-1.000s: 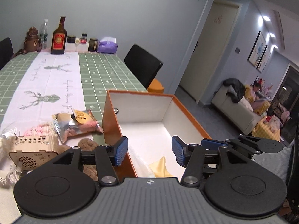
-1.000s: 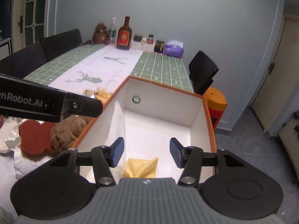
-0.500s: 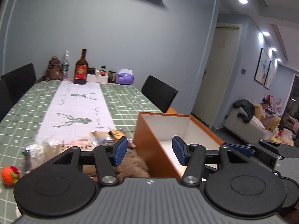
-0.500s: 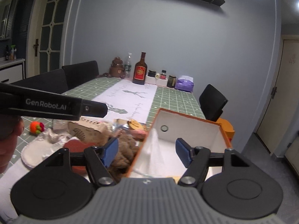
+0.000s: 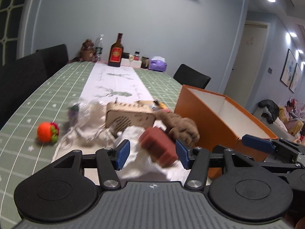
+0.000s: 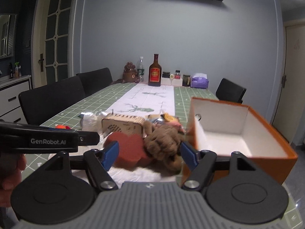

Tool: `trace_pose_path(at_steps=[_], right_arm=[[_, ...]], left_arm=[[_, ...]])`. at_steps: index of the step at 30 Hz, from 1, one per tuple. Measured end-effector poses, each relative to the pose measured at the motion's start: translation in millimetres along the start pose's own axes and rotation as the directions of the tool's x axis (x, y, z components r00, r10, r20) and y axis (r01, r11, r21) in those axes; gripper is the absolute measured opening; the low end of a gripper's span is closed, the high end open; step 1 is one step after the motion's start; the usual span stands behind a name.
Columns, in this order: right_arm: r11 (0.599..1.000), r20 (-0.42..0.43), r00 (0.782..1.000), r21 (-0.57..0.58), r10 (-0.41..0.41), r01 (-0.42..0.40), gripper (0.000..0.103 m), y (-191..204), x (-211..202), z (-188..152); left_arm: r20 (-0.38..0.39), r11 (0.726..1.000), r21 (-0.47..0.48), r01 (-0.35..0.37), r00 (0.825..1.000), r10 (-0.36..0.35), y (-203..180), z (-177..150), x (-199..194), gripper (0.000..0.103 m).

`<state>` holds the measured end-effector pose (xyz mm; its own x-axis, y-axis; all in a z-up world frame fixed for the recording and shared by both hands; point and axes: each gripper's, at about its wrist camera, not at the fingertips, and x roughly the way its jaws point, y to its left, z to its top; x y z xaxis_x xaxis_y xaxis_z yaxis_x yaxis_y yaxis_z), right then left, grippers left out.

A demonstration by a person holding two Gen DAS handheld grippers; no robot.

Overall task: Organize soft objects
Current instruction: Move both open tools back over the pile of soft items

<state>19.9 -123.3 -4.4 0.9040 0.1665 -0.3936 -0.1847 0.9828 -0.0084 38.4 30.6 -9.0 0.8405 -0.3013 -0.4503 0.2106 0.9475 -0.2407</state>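
Observation:
An orange box (image 5: 215, 118) with a white inside stands open at the table's right edge; it also shows in the right wrist view (image 6: 266, 158). Left of it lie a red-brown sponge (image 5: 158, 145), a brown knitted toy (image 5: 181, 126) and crumpled white cloth (image 5: 131, 133). An orange knitted ball (image 5: 46, 132) lies further left. My left gripper (image 5: 151, 152) is open and empty, just before the sponge. My right gripper (image 6: 149, 154) is open and empty, facing the sponge (image 6: 127, 148) and the knitted toy (image 6: 164, 145). The left gripper's side (image 6: 47, 140) crosses the right wrist view.
A wooden speaker-like box (image 5: 129, 115) and snack packets (image 6: 165, 117) lie behind the soft things. A dark bottle (image 5: 115, 53), jars and a purple tissue pack (image 5: 158, 64) stand at the table's far end. Black chairs (image 6: 51, 99) line both sides.
Both grippers have pulled back and swung left, away from the orange box's inside. They now face the pile of soft things beside the box. Both stayed open.

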Motion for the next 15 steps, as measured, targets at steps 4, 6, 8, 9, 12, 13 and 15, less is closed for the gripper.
trace_pose_path(at_steps=[4,6,8,9,12,13,15], right_arm=[[1.000,-0.035,0.999,0.011,0.007,-0.007,0.072,14.0,7.7,-15.7],[1.000,-0.058,0.998,0.004,0.006,-0.006,0.072,19.4,12.7,-23.1],[1.000,-0.078,0.997,-0.001,0.005,-0.005,0.073,23.0,18.2,-29.7],[1.000,-0.086,0.996,-0.003,0.003,-0.004,0.073,24.4,20.1,-32.6],[1.000,-0.100,0.995,-0.001,0.006,-0.006,0.073,25.4,26.5,-37.6],[1.000,-0.103,0.995,0.002,0.005,-0.005,0.072,25.7,28.3,-38.3],[1.000,-0.105,0.994,0.003,0.005,-0.004,0.072,26.0,31.8,-38.1]], left_arm=[[-0.005,0.999,-0.013,-0.040,0.999,0.040,16.9,-17.5,-8.5,0.063],[-0.013,0.998,-0.010,-0.057,0.998,0.057,22.5,-23.6,-10.4,0.063],[-0.024,0.997,-0.014,-0.073,0.997,0.072,27.4,-28.7,-10.9,0.063],[-0.030,0.997,-0.015,-0.077,0.997,0.076,29.1,-30.4,-10.1,0.063],[-0.049,0.997,-0.029,-0.068,0.997,0.066,34.8,-34.5,-6.0,0.063],[-0.054,0.997,-0.035,-0.068,0.996,0.066,35.8,-35.2,-4.0,0.063],[-0.057,0.996,-0.038,-0.078,0.995,0.076,37.8,-35.2,-0.8,0.063]])
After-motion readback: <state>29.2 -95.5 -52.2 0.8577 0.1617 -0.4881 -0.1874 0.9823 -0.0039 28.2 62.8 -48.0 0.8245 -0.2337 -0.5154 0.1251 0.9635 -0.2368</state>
